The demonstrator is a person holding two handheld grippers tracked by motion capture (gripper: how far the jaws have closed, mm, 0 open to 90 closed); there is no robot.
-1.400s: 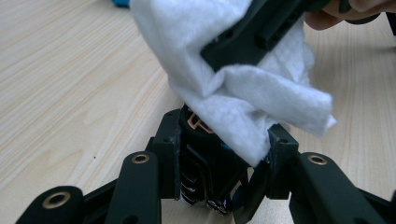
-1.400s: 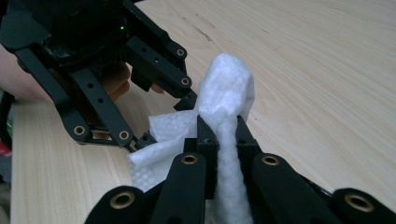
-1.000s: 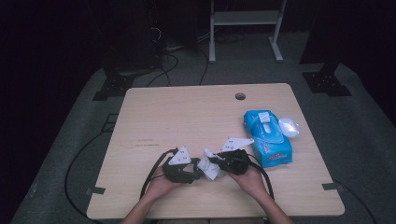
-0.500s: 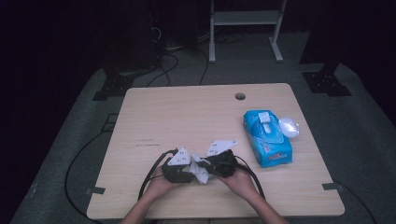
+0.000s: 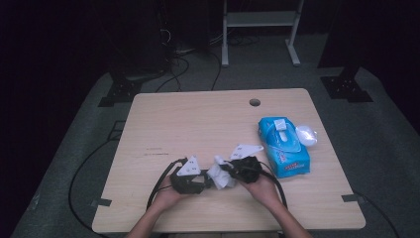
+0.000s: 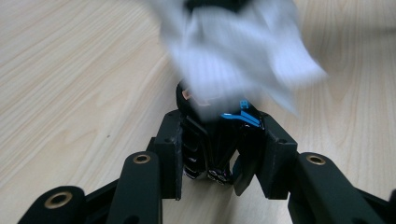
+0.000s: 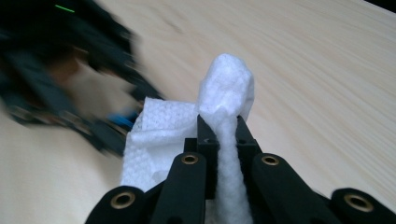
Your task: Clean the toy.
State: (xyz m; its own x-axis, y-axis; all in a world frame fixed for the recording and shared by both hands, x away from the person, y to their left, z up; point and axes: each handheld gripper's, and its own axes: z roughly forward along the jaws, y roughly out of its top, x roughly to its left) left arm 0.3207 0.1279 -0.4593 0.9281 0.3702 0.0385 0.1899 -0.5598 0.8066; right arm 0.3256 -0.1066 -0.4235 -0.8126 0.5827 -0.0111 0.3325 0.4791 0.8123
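My left gripper (image 5: 207, 180) lies low over the table's front edge, its jaws shut on a small black object (image 6: 212, 135) with blue and orange marks. They have just been closing on it. My right gripper (image 5: 231, 171) faces it from the right, shut on a crumpled white wipe (image 7: 229, 88). In the high view the wipe (image 5: 220, 176) hangs between the two grippers. In the left gripper view the blurred wipe (image 6: 233, 51) covers the far end of the black object, just beyond my left gripper (image 6: 219, 144). The right gripper (image 7: 224, 128) pinches a twisted strand of the wipe.
A blue pack of wipes (image 5: 283, 146) lies to the right of my right hand, with a small white thing (image 5: 306, 134) beside it. The wooden table (image 5: 198, 124) has a cable hole (image 5: 254, 102) near its far edge. Cables trail off the front left.
The right gripper swung left with the wipe toward the left gripper, then drew back a little to the right. The left hand stayed where it was.
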